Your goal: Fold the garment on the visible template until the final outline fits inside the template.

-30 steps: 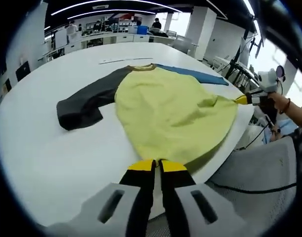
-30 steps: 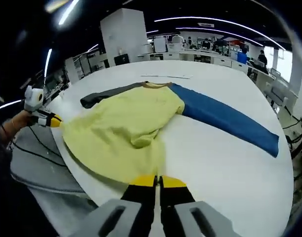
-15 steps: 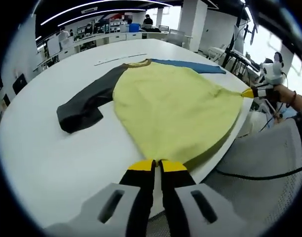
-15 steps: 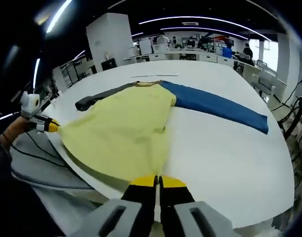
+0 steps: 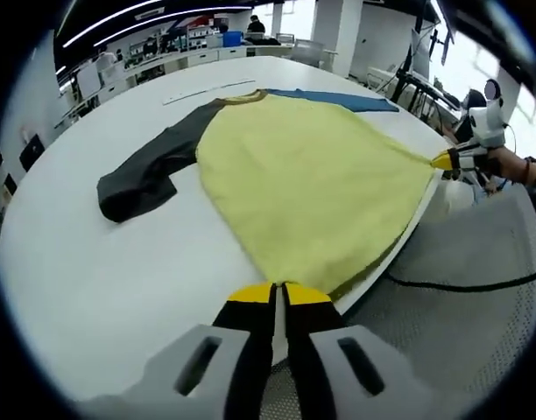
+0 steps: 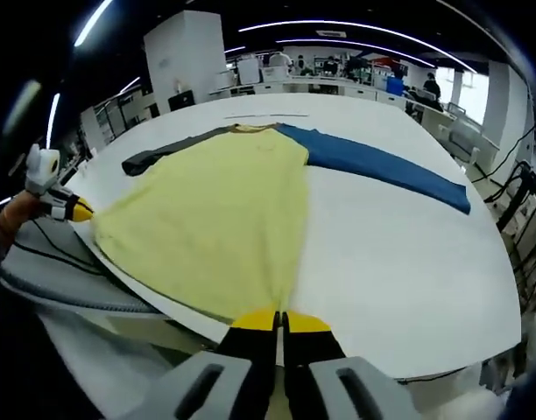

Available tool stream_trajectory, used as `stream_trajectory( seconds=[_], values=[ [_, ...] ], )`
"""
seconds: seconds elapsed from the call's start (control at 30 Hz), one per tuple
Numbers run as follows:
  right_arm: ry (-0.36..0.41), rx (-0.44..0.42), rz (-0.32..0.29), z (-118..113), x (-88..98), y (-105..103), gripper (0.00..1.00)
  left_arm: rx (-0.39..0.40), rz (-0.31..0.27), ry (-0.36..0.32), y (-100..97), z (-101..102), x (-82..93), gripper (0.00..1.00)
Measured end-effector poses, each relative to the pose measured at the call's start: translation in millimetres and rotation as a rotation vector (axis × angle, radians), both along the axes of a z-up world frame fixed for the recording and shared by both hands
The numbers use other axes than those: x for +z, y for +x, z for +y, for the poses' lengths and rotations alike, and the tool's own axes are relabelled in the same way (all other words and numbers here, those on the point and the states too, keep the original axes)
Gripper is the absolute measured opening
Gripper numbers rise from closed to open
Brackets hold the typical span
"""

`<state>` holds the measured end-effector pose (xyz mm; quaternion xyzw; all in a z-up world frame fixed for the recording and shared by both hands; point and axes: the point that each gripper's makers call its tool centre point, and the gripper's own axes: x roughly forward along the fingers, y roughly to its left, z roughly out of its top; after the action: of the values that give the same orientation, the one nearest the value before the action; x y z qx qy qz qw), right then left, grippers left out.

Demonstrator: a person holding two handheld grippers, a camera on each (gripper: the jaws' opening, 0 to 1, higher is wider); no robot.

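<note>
A long-sleeved garment lies spread on the white table (image 5: pixel 93 262): yellow body (image 5: pixel 303 179), dark grey sleeve (image 5: pixel 145 171), blue sleeve (image 6: pixel 382 166). My left gripper (image 5: pixel 278 296) is shut on the yellow hem at one bottom corner, by the table's near edge. My right gripper (image 6: pixel 279 319) is shut on the opposite hem corner. The right gripper (image 5: pixel 443 160) comes into the left gripper view from the right, pulling the hem out to a point. Its counterpart, the left gripper (image 6: pixel 75 208), appears at the left of the right gripper view. The yellow body (image 6: pixel 215 219) is stretched flat between them.
A thin pale strip (image 5: pixel 207 90) lies on the table beyond the collar. Grey floor and a black cable (image 5: pixel 461 282) are below the table edge. Desks, monitors and people stand far behind in the office. The table (image 6: pixel 408 262) has bare white surface beside the blue sleeve.
Both grippers have pulled the hem toward the table edge and apart. The wrinkled yellow body is now smooth and taut, and the blue sleeve lies straighter.
</note>
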<state>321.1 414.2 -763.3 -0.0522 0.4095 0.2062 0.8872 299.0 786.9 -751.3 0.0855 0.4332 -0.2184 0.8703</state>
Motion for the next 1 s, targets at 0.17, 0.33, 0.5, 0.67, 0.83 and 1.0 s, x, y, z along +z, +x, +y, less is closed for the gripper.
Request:
stream_trajectory(
  seconds=[0.17,0.33,0.5,0.67,0.83,1.0],
  values=[
    [0.027,-0.029,0.018,-1.0,-3.1,-0.9,0.00,0.059,-0.010,-0.042,-0.4,8.7,2.0,0.00],
    [0.035,-0.029,0.040,-1.6,-8.0,-1.7,0.00,0.122,-0.020,-0.092,1.4,8.2,5.4,0.06],
    [0.052,-0.039,0.051,-2.5,-9.4,-1.9,0.00,0.177,0.009,-0.154,-1.3,2.3,6.1,0.24],
    [0.068,-0.035,0.055,-1.2,-9.5,-1.1,0.05,0.193,0.045,-0.180,-9.5,-3.8,-2.5,0.22],
    [0.075,-0.035,0.058,-1.6,-9.0,2.2,0.06,0.199,0.060,-0.171,-10.5,-6.4,-10.2,0.21],
    [0.067,-0.025,0.066,-1.3,-10.7,6.9,0.06,0.227,0.071,-0.171,-7.0,-4.6,-17.5,0.18]
  ],
)
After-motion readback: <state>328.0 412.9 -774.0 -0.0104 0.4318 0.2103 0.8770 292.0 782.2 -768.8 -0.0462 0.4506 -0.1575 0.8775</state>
